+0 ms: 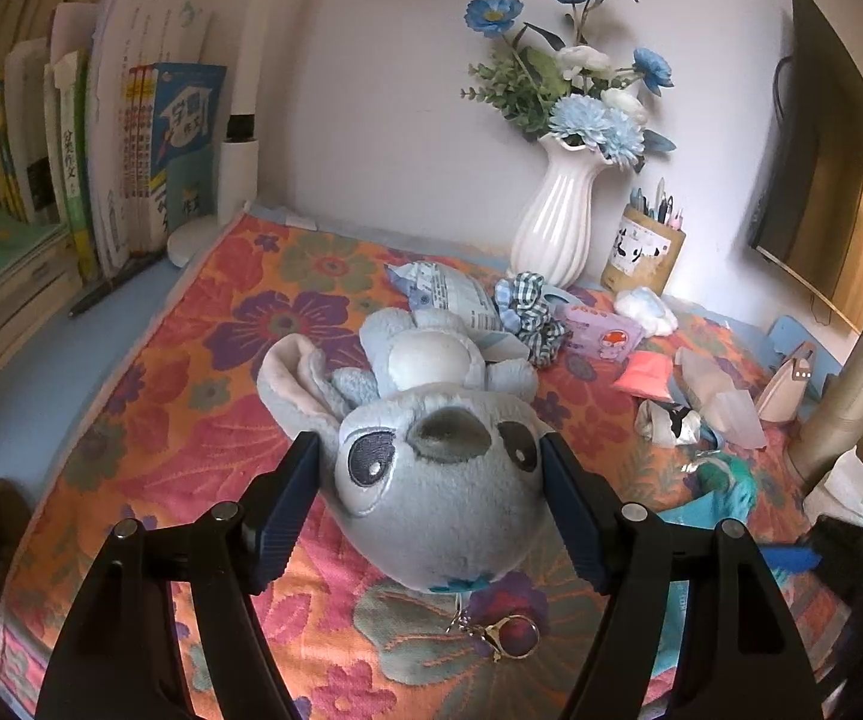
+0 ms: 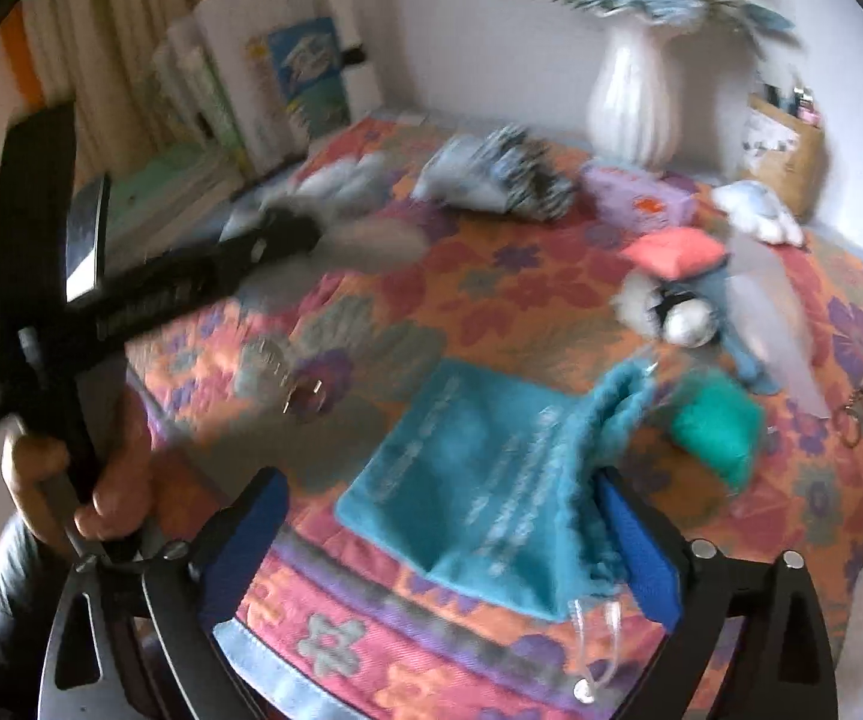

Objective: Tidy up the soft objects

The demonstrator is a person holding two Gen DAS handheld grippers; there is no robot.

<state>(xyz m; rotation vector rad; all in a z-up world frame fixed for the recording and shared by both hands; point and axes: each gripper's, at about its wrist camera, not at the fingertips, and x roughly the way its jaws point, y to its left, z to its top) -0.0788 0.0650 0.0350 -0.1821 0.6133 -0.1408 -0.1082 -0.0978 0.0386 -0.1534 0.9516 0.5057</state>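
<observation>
My left gripper (image 1: 429, 444) is shut on a blue-grey plush toy (image 1: 431, 504), its blue pads pressed against both sides of the head. The toy's body points away from me and a keyring (image 1: 512, 636) dangles below it. My right gripper (image 2: 440, 480) is open wide over a flat teal pouch (image 2: 467, 468) that lies on the floral cloth (image 2: 491, 300) between the fingers; the pads do not press it. A fluffy green piece (image 2: 713, 420) lies just right of the pouch. The right wrist view is blurred.
Behind the plush lie a checked scrunchie (image 1: 530, 315), a purple tissue pack (image 1: 599, 333), a pink cushion (image 1: 644, 372) and a white-blue cloud toy (image 1: 647, 309). A white vase (image 1: 557, 222), a pen holder (image 1: 644, 252), books (image 1: 101, 150) and a metal flask (image 1: 851, 402) ring the table.
</observation>
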